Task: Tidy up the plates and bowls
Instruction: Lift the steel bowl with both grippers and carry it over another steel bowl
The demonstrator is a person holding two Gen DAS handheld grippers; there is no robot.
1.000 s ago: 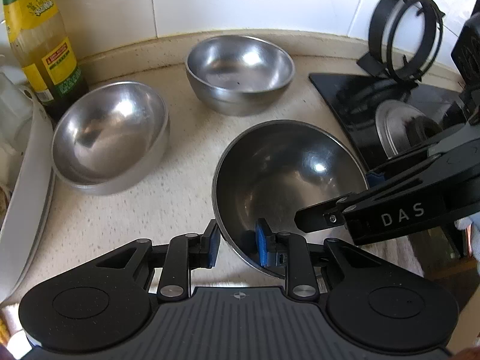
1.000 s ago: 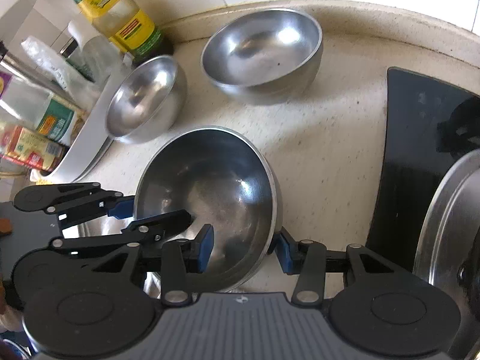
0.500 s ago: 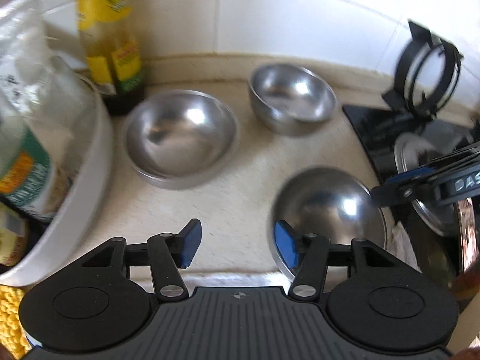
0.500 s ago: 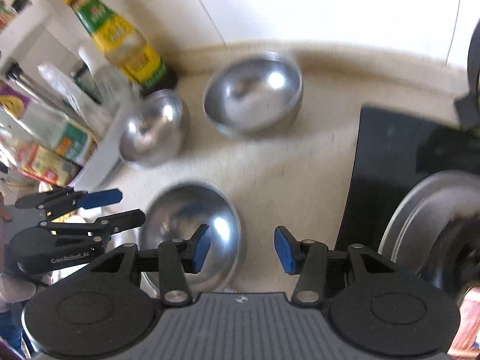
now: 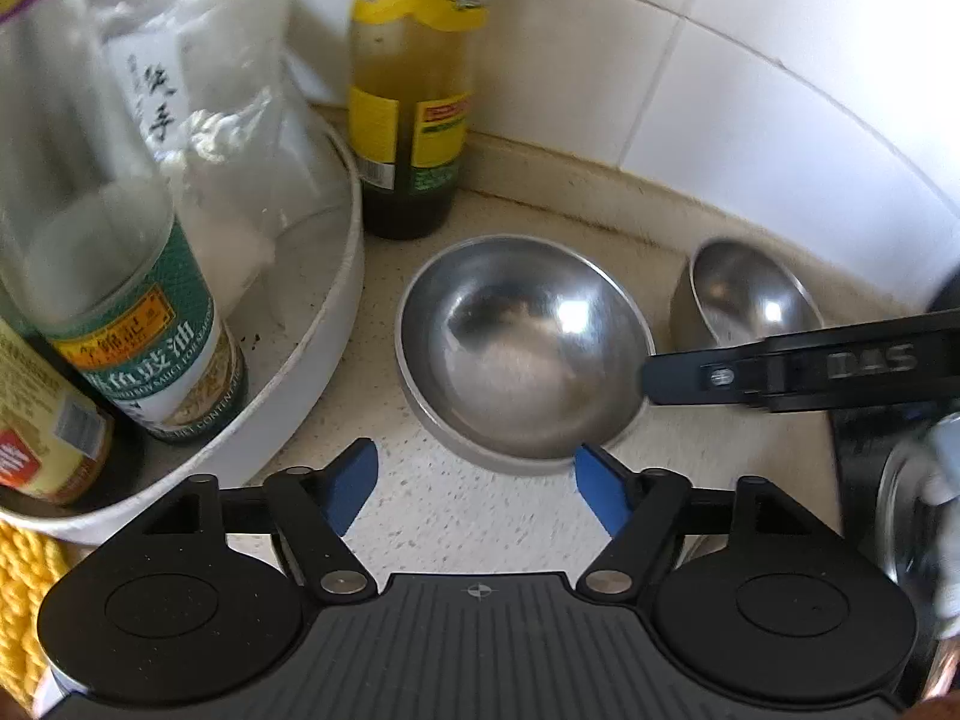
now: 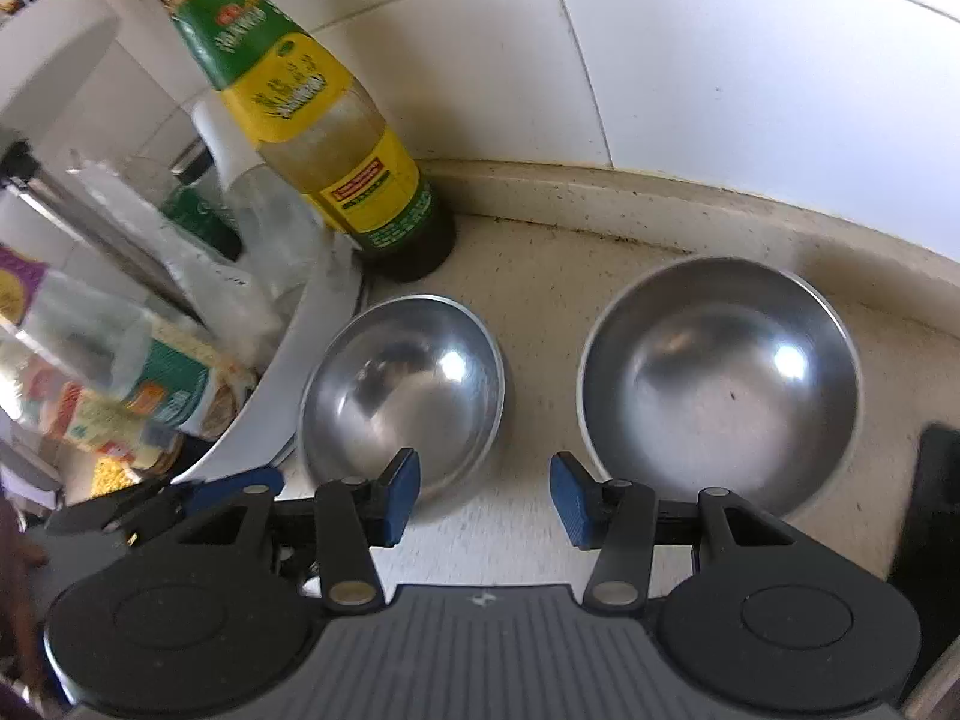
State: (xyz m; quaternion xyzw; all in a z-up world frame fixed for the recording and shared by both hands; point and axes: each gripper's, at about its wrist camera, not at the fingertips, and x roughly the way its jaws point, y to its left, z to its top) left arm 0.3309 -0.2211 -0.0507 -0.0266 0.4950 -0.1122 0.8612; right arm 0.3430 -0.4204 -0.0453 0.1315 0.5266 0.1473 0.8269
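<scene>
Two steel bowls stand upright on the speckled counter near the wall. In the left wrist view the wide bowl [image 5: 522, 348] lies just beyond my left gripper [image 5: 474, 489], whose jaws are opening with nothing between them. The deeper bowl [image 5: 750, 300] sits to its right, and one of my right gripper's fingers [image 5: 678, 372] reaches in over the wide bowl's right rim. In the right wrist view my right gripper [image 6: 486, 498] hangs open and empty over the gap between the wide bowl [image 6: 402, 396] and the deeper bowl [image 6: 720, 378].
A white round tray [image 5: 324, 324] packed with sauce bottles and bags stands at the left. A yellow-labelled bottle [image 5: 414, 90] stands against the tiled wall behind the wide bowl. A black stove edge [image 6: 930, 498] shows at the right.
My left gripper has let go of the big bowl's rim, opened and swung left to the bowl by the tray. My right gripper has moved off to the two back bowls. The big bowl has left view.
</scene>
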